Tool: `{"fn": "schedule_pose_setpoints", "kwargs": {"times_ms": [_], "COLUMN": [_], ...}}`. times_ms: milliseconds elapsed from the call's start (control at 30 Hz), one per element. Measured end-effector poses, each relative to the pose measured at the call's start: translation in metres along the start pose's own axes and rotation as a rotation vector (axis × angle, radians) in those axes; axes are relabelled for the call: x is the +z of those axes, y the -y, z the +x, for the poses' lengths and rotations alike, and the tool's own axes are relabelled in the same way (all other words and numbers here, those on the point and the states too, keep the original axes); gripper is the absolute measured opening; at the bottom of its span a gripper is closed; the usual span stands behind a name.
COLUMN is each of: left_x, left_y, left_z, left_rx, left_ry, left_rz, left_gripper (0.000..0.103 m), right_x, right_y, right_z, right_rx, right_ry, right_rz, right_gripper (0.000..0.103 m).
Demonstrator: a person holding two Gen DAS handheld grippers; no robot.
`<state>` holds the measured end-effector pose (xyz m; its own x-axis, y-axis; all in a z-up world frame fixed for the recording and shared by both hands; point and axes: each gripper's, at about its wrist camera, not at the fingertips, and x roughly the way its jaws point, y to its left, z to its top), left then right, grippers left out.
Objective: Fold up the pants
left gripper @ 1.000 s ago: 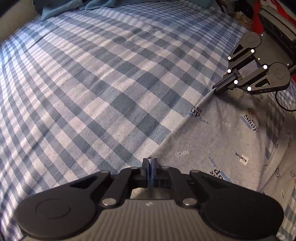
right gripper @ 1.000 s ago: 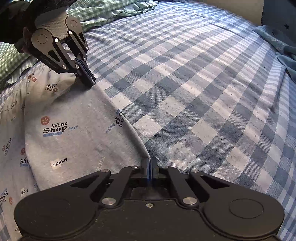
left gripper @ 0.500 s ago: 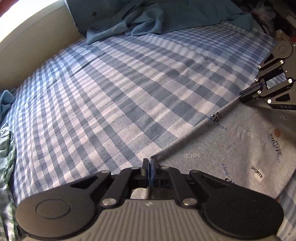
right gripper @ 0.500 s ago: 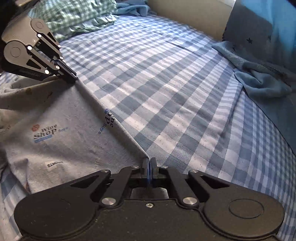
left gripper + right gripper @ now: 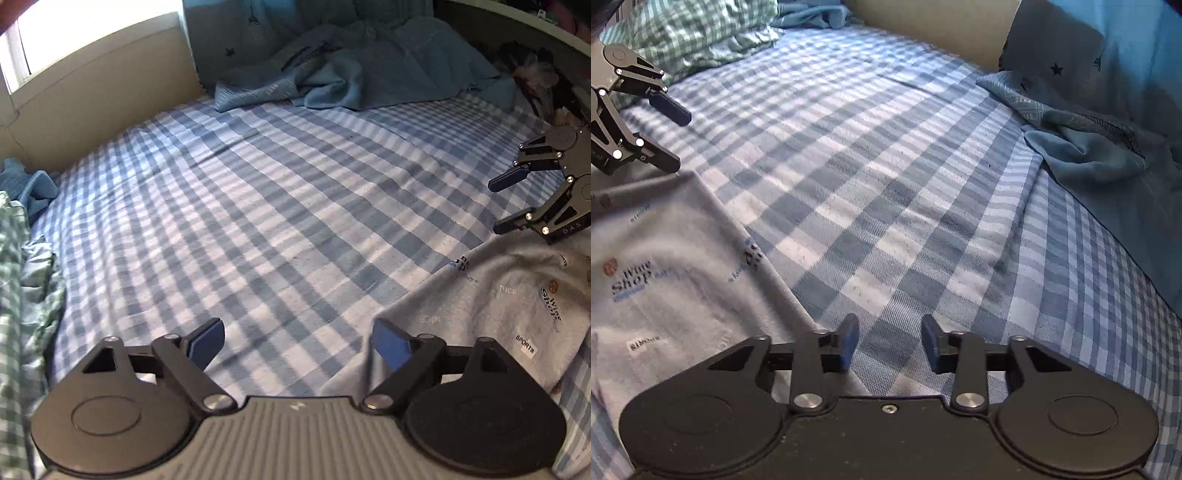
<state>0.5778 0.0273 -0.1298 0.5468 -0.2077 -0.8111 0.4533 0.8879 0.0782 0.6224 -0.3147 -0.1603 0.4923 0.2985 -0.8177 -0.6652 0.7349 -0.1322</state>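
Both tools stand released over the bed: the left tool (image 5: 297,341) has just been opening and is spread wide, with bare sheet under most of its gap and the cloth's corner at its right finger, and the right tool (image 5: 889,343) has just been opening too, about half spread, with only sheet showing between its blue pads (image 5: 849,341).

Largest in sight is the bed itself, dressed in a blue-and-white checked cotton sheet (image 5: 258,206), with a rumpled teal blanket (image 5: 351,81) heaped at the far end and a green checked pillow (image 5: 698,29) on the left tool's side.

Next come the light grey printed cotton pants (image 5: 672,280), lying slack on the near part of the sheet between the two tools, touched by neither pair of pads as far as I can see.

I judge that one fold has just been laid down and let go. What comes next, I would guess, calls for finding a fresh edge or end of the cloth, pinching it at two points, and carrying it over.

From here the straight folded edge (image 5: 436,275) runs from one tool to the other, and I take the long axis to lie along it. Which end is the waistband I cannot tell.
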Motion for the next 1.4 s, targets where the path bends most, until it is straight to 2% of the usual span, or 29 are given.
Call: {"fn": "schedule_pose_setpoints", "kwargs": {"times_ms": [33, 100, 200, 267, 333, 367, 400, 533, 600, 633, 667, 700, 733, 767, 800, 833, 900, 1000, 1067, 1233, 1400], "left_x": [-0.007, -0.020, -0.041, -0.062, -0.078, -0.084, -0.088, -0.099, -0.099, -0.097, -0.094, -0.091, -0.088, -0.088, -0.090, -0.090, -0.091, -0.091, -0.090, -0.097, -0.124], "left_y": [-0.017, -0.042, -0.072, -0.089, -0.093, -0.095, -0.096, -0.097, -0.091, -0.088, -0.086, -0.083, -0.077, -0.070, -0.064, -0.060, -0.055, -0.051, -0.048, -0.022, 0.010], "left_z": [-0.010, -0.019, -0.020, -0.018, -0.015, -0.015, -0.015, -0.011, -0.006, -0.006, -0.008, -0.011, -0.014, -0.019, -0.024, -0.031, -0.046, -0.073, -0.093, -0.143, -0.191], "left_rx": [-0.004, -0.004, -0.009, -0.045, -0.053, -0.060, -0.066, -0.141, -0.119, -0.097, -0.096, -0.062, -0.020, 0.010, 0.038, 0.066, 0.133, 0.249, 0.297, 0.360, 0.389], "left_ry": [-0.019, -0.074, -0.186, -0.273, -0.323, -0.342, -0.354, -0.388, -0.402, -0.395, -0.385, -0.370, -0.351, -0.334, -0.317, -0.288, -0.242, -0.176, -0.125, -0.006, 0.158], "left_rz": [-0.004, -0.005, -0.016, -0.043, -0.044, -0.030, -0.020, -0.047, -0.030, -0.012, -0.023, -0.040, -0.021, 0.018, 0.048, 0.066, 0.074, 0.075, 0.085, 0.157, 0.289], "left_gripper": [0.094, 0.096, 0.095, 0.081, 0.068, 0.062, 0.060, 0.059, 0.048, 0.025, 0.008, 0.008, 0.006, 0.005, 0.005, 0.005, 0.004, 0.004, 0.004, 0.004, 0.004], "right_x": [0.003, 0.010, 0.022, 0.030, 0.037, 0.040, 0.042, 0.050, 0.057, 0.062, 0.066, 0.070, 0.072, 0.074, 0.076, 0.079, 0.081, 0.077, 0.071, 0.047, 0.015], "right_y": [-0.003, -0.012, -0.032, -0.046, -0.057, -0.062, -0.066, -0.075, -0.079, -0.082, -0.084, -0.087, -0.089, -0.091, -0.092, -0.092, -0.096, -0.106, -0.113, -0.148, -0.197], "right_z": [-0.003, -0.004, 0.008, 0.021, 0.030, 0.033, 0.035, 0.040, 0.046, 0.051, 0.055, 0.060, 0.065, 0.066, 0.065, 0.063, 0.052, 0.020, -0.010, -0.085, -0.149], "right_rx": [0.034, 0.119, 0.192, 0.221, 0.239, 0.236, 0.237, 0.289, 0.314, 0.312, 0.309, 0.301, 0.294, 0.290, 0.292, 0.294, 0.270, 0.224, 0.207, 0.125, 0.046], "right_ry": [0.019, 0.046, 0.047, 0.034, 0.032, 0.031, 0.030, 0.028, 0.018, 0.007, -0.002, -0.016, -0.033, -0.036, -0.040, -0.044, -0.029, 0.032, 0.088, 0.193, 0.221], "right_rz": [0.004, 0.000, -0.022, -0.032, -0.046, -0.054, -0.063, -0.087, -0.100, -0.103, -0.103, -0.103, -0.107, -0.114, -0.116, -0.110, -0.121, -0.165, -0.160, -0.173, -0.185], "right_gripper": [0.075, 0.086, 0.087, 0.086, 0.082, 0.081, 0.078, 0.075, 0.074, 0.071, 0.067, 0.052, 0.044, 0.042, 0.030, 0.000, 0.000, 0.000, 0.000, 0.000, 0.000]}}
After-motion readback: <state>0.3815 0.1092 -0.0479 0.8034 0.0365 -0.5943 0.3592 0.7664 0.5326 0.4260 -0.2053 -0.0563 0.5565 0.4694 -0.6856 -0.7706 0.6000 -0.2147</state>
